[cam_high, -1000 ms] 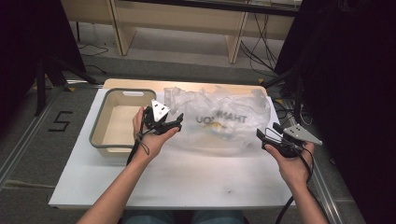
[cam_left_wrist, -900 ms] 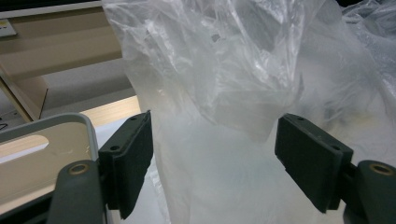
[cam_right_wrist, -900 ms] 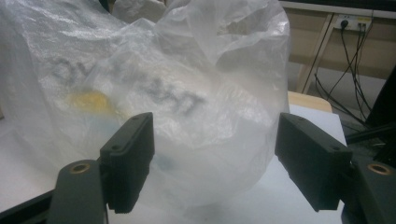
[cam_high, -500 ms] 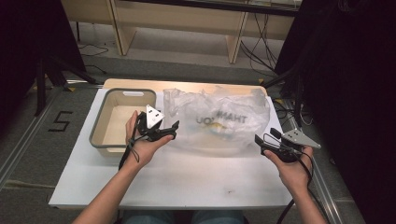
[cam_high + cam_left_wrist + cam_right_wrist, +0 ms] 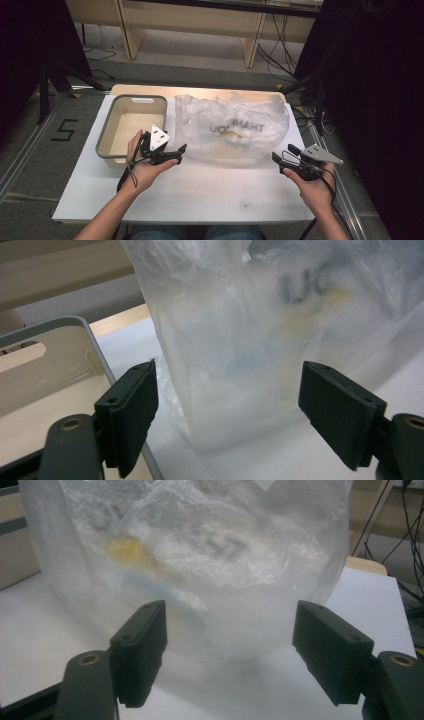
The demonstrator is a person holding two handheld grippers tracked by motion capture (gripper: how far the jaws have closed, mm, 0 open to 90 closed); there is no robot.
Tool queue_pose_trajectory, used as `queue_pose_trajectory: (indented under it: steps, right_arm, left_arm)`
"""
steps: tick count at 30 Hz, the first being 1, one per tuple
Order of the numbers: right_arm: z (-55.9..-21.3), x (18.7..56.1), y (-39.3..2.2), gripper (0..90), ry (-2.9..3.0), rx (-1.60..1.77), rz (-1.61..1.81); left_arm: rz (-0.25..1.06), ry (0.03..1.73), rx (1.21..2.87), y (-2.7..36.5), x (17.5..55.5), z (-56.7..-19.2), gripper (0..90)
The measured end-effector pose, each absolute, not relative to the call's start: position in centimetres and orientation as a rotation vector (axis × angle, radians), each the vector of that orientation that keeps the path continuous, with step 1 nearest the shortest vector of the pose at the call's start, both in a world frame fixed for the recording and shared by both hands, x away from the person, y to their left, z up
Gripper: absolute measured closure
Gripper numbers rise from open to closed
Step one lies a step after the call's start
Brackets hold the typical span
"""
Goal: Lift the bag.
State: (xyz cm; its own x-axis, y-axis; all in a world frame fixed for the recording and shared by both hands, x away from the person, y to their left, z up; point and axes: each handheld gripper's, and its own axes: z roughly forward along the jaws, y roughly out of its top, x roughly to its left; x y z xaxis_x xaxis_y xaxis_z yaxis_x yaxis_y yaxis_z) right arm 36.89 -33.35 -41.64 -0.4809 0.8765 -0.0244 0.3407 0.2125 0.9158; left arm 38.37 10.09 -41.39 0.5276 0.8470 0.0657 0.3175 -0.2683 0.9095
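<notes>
- The plastic bag [image 5: 232, 127] lies on the white desk [image 5: 210, 192], centre of the high view, its long axis running left to right and its printed side facing up.
- The grey bin [image 5: 102, 132] sits just left of it, likely ready to take the contents.
- The left tool [image 5: 172, 152], lower left of centre, has just been spreading its jaws; they stand wide with nothing between them, aimed at the bag's left end.
- The right tool [image 5: 280, 160], lower right, is released too, facing the bag's right end, probably so both can grip it.
</notes>
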Motion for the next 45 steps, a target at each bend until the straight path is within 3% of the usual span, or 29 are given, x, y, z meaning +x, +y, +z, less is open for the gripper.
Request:
queue_pose_trajectory:
  steps: [45]
  right_arm:
    - [-44.8, 34.4, -33.1, 31.4, 2.121, 1.123, 1.239]
  left_arm:
    - [0.659, 0.900, 1.934, 15.2, 33.1, -44.7, 22.6]
